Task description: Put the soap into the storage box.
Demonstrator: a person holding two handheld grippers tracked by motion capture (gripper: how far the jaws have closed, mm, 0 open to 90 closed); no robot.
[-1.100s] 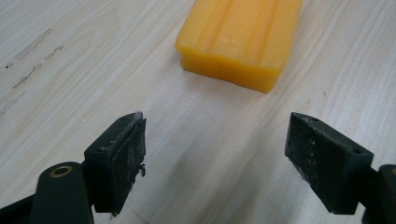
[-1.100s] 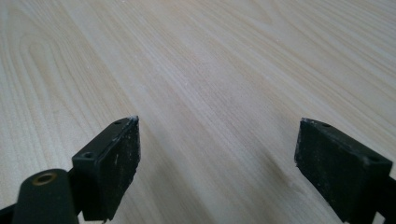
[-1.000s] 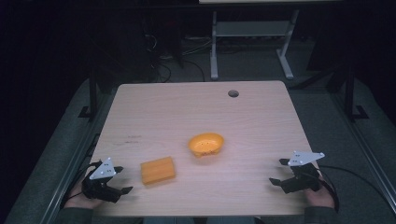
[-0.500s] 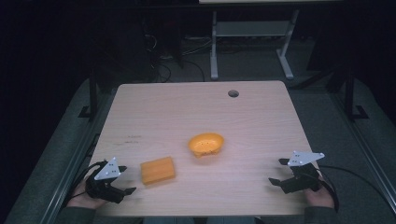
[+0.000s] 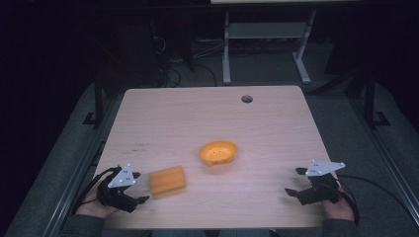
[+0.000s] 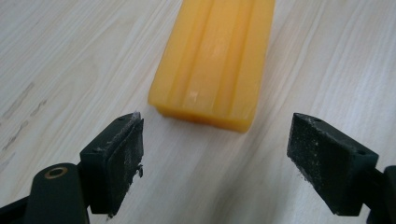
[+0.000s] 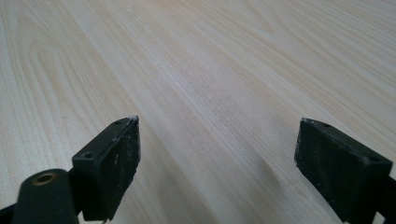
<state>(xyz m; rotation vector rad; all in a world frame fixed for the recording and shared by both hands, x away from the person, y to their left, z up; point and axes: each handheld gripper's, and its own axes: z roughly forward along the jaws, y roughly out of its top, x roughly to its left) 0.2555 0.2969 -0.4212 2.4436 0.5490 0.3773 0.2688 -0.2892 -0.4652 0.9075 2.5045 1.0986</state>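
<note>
Jaws wide on left gripper (image 6: 215,154); orange block (image 6: 215,60) just ahead

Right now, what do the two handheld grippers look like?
Both are black. The left gripper and right gripper each carry a grey three-cornered plate with small dark dots on top, and a black cable trails from each. Close up, the fingers are black blocks with flat, scuffed, white-flecked pads; a brass-ringed hole sits at the lower left.
</note>
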